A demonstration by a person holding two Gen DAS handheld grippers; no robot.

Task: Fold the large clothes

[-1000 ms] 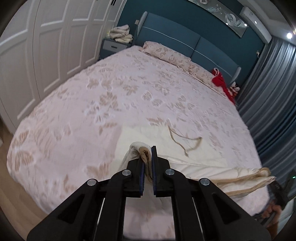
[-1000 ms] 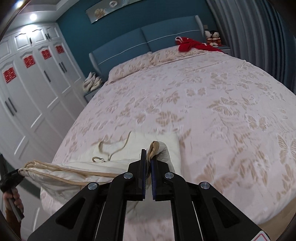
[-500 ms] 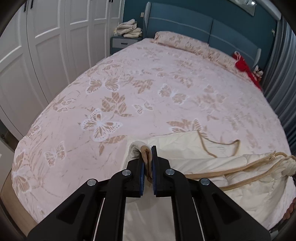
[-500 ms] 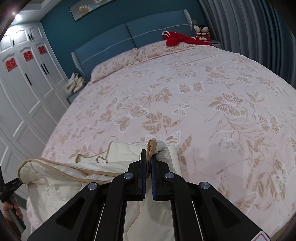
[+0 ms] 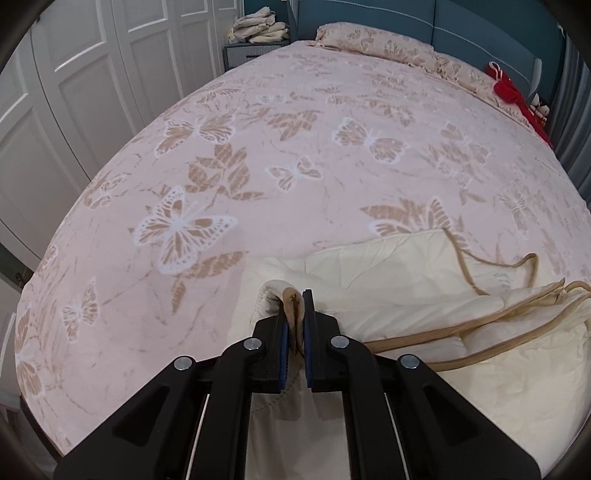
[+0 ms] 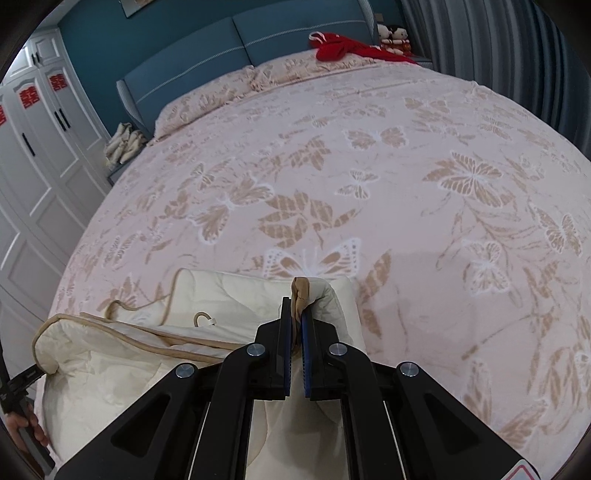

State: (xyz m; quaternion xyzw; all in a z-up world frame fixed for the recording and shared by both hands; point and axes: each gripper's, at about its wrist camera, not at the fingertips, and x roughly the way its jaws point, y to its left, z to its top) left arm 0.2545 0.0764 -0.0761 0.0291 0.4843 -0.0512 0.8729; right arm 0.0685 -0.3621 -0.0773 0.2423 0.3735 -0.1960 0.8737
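From my left wrist camera I see the left gripper (image 5: 295, 317), its black jaws with blue pads clenched on a bunched corner of the cream quilted garment (image 5: 406, 280), a padded, softly creased fabric edged in tan piping (image 5: 480, 354). From the right wrist camera, the right gripper (image 6: 296, 317) is likewise pinched tight on another tan-trimmed corner of the same garment (image 6: 147, 354), which folds up between the pads. The garment lies at the near edge of the bed, spread in rumpled layers between the two grippers, with a thin tan cord (image 5: 524, 262) looping loose across its upper layer and a small hanging loop (image 6: 202, 318) with a white tag whose print is too small to read. Beneath it is a pale pink bedspread (image 5: 295, 129) with a woven pattern of white and tan butterflies and leaves. At the far end stand a blue padded headboard (image 6: 236, 44), a matching patterned pillow (image 5: 373, 42) and a red cloth (image 6: 343, 46). White panelled wardrobe doors (image 6: 40, 122) carry red paper-cut double-happiness characters (image 6: 58, 82). Folded beige cloths (image 5: 258, 27) sit stacked on a nightstand. Grey pleated curtains (image 6: 517, 48) hang on the right.
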